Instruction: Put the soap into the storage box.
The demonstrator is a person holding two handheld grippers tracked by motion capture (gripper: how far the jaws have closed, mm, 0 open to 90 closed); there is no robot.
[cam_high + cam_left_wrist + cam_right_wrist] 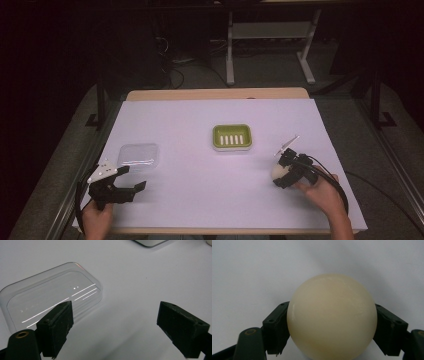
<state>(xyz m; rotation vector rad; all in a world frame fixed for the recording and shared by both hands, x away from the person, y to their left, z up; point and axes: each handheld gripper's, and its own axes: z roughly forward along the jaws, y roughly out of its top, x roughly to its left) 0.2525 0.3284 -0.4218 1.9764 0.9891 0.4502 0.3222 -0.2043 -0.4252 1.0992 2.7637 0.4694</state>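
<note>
Left hand: my left hand [96, 218] sits at the near left corner of the table, holding my left gripper [134, 178].
Left gripper: jaws spread wide apart, nothing between them; in the left gripper view [113, 325] they frame bare white sheet.
Clear lid: a shallow, see-through plastic lid [138, 155] lies flat just beyond my left gripper; in the left gripper view [47, 298] it lies behind my left-hand jaw, apart from it.
Table cover: white sheet [190, 185] over a wooden table [215, 94].
Soap dish: green tray with white slots [232, 137], mid-table, well apart from both grippers.
Right gripper: my right gripper [278, 174] is clamped on a cream ball [276, 171]; in the right gripper view [332, 326] both jaws press the ball's [332, 315] sides.
Right hand: my right hand [324, 192] is at the near right.
</note>
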